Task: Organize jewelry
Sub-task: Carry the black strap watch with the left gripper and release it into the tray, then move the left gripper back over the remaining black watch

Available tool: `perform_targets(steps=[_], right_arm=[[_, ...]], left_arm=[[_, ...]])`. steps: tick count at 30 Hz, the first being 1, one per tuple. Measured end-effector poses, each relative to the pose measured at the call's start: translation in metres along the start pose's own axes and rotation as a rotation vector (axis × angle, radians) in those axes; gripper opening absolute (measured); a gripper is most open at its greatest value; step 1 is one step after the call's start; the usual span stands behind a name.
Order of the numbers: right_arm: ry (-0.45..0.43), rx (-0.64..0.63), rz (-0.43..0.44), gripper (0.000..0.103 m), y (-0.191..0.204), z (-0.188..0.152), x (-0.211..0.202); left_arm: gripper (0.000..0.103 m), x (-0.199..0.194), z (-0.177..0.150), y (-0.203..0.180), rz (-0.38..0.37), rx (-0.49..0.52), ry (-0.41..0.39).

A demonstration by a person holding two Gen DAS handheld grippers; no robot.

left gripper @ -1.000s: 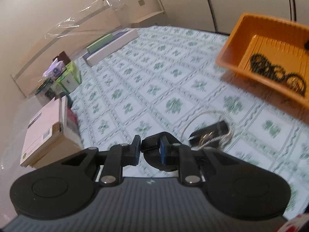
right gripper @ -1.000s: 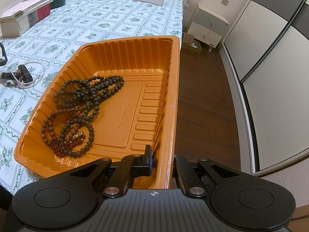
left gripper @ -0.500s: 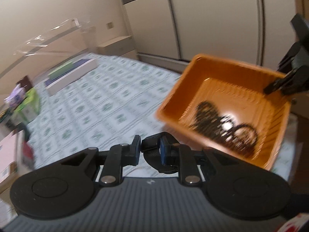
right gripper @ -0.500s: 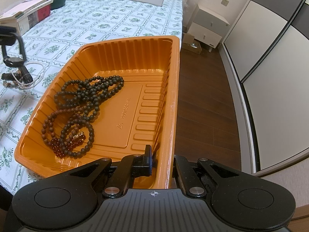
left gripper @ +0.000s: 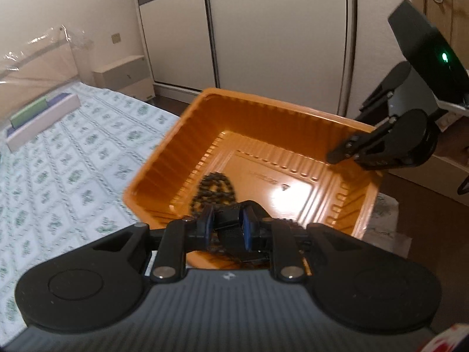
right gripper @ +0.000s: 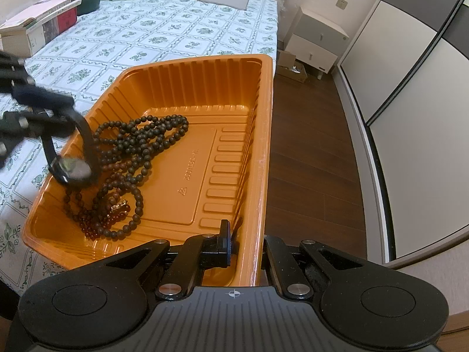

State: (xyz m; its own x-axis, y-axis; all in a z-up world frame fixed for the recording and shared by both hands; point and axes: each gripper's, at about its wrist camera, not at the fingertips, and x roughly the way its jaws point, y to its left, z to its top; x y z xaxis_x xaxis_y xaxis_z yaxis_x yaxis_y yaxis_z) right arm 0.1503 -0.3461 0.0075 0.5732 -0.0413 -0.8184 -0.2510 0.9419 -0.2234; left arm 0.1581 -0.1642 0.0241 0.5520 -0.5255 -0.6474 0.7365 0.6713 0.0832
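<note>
While my right gripper [right gripper: 246,246] pinches the tray [right gripper: 265,146] wall, my left gripper [left gripper: 227,228] clamps something small and dark over the beads [right gripper: 140,143] – can't tell what.

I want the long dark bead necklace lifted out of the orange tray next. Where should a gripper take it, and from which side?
Probably the loop of the dark bead necklace nearest the orange tray's bare middle, from above: there the strand lies flat and clear of the heap of smaller bracelets.
</note>
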Motion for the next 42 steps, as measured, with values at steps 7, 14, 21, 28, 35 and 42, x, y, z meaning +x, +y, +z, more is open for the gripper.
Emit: perform_targets(steps=[7,14,21,28,35,42], right_arm=[[-0.001,0.0,0.001,0.003,0.0,0.0,0.0],[0.0,-0.003,0.001,0.003,0.001,-0.001,0.0],[0.0,0.0,0.003,0.003,0.0,-0.001,0.001],[-0.001,0.002,0.003,0.003,0.0,-0.001,0.0],[0.0,0.003,0.002,0.003,0.0,-0.001,0.0],[0.0,0.003,0.002,0.003,0.0,-0.001,-0.001]], left_arm=[[0.019,0.015,-0.001,-0.016,-0.05,-0.014,0.014],[0.024,0.011,0.001,-0.011,-0.071,-0.045,0.001],[0.033,-0.015,-0.007,0.012,0.0,-0.065,-0.026],[0.037,-0.053,-0.039,0.057,0.137,-0.155,-0.028],[0.037,-0.09,-0.087,0.117,0.322,-0.288,0.008],[0.037,-0.108,-0.13,0.145,0.394,-0.358,0.052]])
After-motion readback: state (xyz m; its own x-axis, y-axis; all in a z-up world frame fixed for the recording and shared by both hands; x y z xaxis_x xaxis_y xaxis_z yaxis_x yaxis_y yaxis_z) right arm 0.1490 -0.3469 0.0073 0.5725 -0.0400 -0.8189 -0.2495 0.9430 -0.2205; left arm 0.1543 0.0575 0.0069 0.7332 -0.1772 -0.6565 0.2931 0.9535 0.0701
